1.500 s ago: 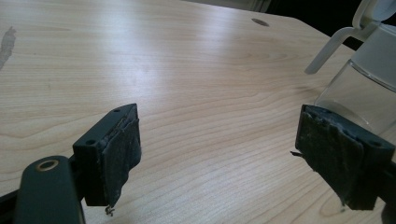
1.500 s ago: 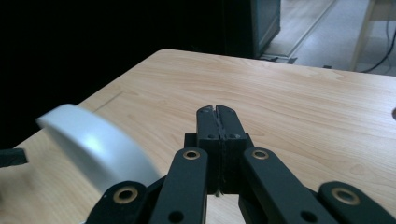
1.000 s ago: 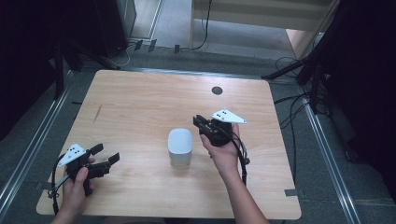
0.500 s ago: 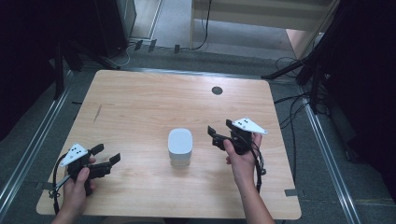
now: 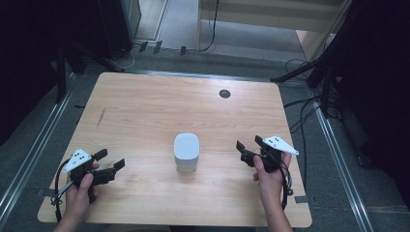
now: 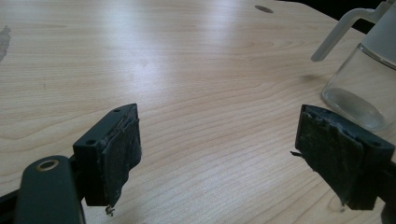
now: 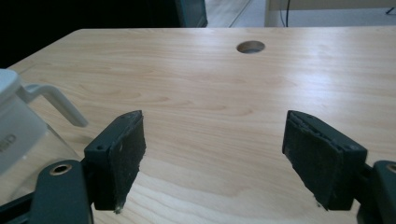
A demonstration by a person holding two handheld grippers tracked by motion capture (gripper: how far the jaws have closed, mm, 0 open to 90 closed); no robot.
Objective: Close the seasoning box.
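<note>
A clear jug [image 5: 186, 151] with a white lid and handle, possibly empty though the glass is hard to read, stands upright at the middle of the wooden table [image 5: 159, 106], between the left gripper [image 5: 109, 163] and right gripper [image 5: 248, 148], both with jaws spread wide, well apart from it.

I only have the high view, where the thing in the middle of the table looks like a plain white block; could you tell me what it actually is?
Observer: The left gripper view shows a clear glass jug with a white lid.
Operator: Thank you. Does it have a handle?
Observer: Yes, the right gripper view shows a pale handle sloping down from the lid.
Operator: Is anything between the right gripper's pads?
Observer: No, the right gripper is open over bare table.
</note>
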